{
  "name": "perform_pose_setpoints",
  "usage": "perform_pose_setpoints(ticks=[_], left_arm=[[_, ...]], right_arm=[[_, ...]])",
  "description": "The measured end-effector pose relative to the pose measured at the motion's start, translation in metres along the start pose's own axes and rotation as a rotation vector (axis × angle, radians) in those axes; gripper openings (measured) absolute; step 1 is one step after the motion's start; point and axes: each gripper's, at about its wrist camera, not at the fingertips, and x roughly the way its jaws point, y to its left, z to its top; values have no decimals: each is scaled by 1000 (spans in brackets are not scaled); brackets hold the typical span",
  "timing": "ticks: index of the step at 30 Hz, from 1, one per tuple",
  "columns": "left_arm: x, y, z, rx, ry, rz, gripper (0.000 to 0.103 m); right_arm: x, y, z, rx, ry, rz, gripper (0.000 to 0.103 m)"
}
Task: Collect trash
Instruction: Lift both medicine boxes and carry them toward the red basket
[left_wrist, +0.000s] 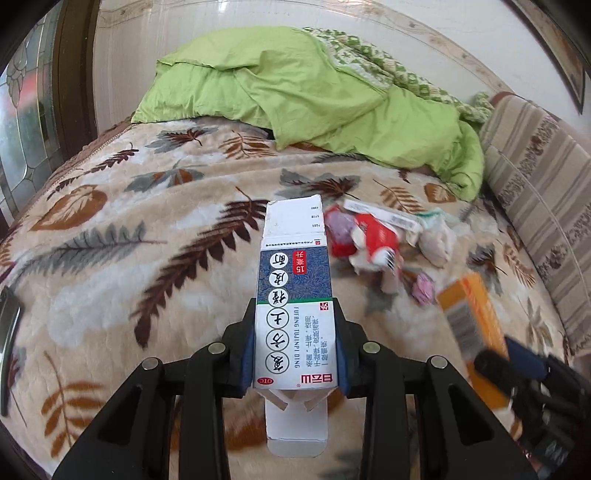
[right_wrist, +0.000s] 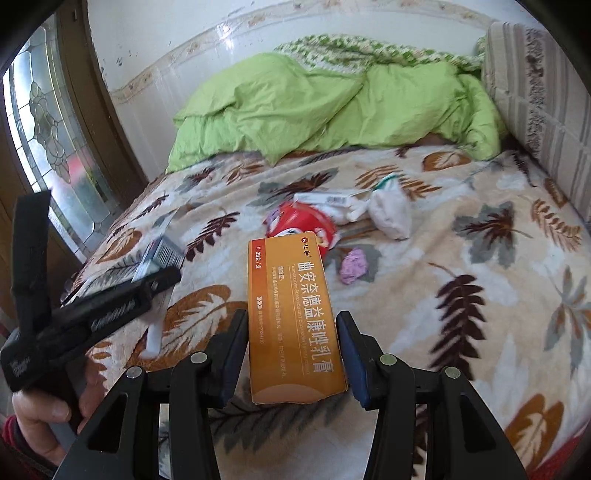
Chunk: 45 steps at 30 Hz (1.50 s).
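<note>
a: why is each box held by its long sides?

b: that looks like the easiest hold. the left gripper (left_wrist: 295, 354) is clamped on the blue and white box (left_wrist: 293, 291), pads on both narrow sides, with its open flap end hanging back toward the camera. the right gripper (right_wrist: 291, 354) holds the orange box (right_wrist: 291, 317) the same way, though its left pad seems to sit a touch off the card, so i'd call that grip lighter.

a: and the rest of the trash?

b: lying in a loose heap on the leaf blanket (left_wrist: 110, 221), ahead of both boxes: a red wrapper (right_wrist: 306, 221), a white wad (right_wrist: 391, 214), a flat white packet (right_wrist: 325, 199) and a small purple scrap (right_wrist: 354, 266), near one another but mostly apart.

a: any room to move?

b: plenty to the left over bare blanket. the striped cushion (left_wrist: 535, 184) walls off the right side and the green quilt (left_wrist: 295, 92) closes the far end. the two grippers are near each other, so i'd judge the main risk is the boxes knocking together. no bin shows in either view.
</note>
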Motion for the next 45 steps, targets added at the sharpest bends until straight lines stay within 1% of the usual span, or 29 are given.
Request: perform_pose_setpoints(ticks=[5,7,9,11,13,16,22,34,38,40,43,45], left_arm=[[-31,-26,-33,71,-16,-25,33],[-40,-35,-46,97,-28,-27,33],[-46,-45,-55,124,-32,-33,33],[-47,-53,-60,151,-41,-23,33],[-45,-59,-62,169,-41,-26,33],[-42,-63,-62,185,-49,-9,33],[-34,-58,-61,172,-37,-1,33],[-29,-56,-60,162,-25,-12,33],[-30,-60,-60,165,-22,-28,33],[-35,-64,-61,177,-20,-51,33],[-47,-74,-63,192,-22,-97,33],[-56,-83,-65,206,-22,-125,33]], right_arm=[[-30,-17,-15,31,-39,-36,52],[-43,-23,-19,58,-63,-9,52],[-54,-23,-22,47,-100,-18,52],[-58,-22,-25,45,-108,-15,52],[-58,-23,-25,49,-111,-24,52],[-54,-25,-25,56,-106,-21,52],[-52,-22,-25,42,-113,-29,52],[-49,-20,-25,27,-109,-43,52],[-51,-21,-25,41,-111,-37,52],[-56,-23,-26,61,-113,-31,52],[-68,-35,-30,132,-103,13,52],[-78,-45,-35,173,-93,25,52]])
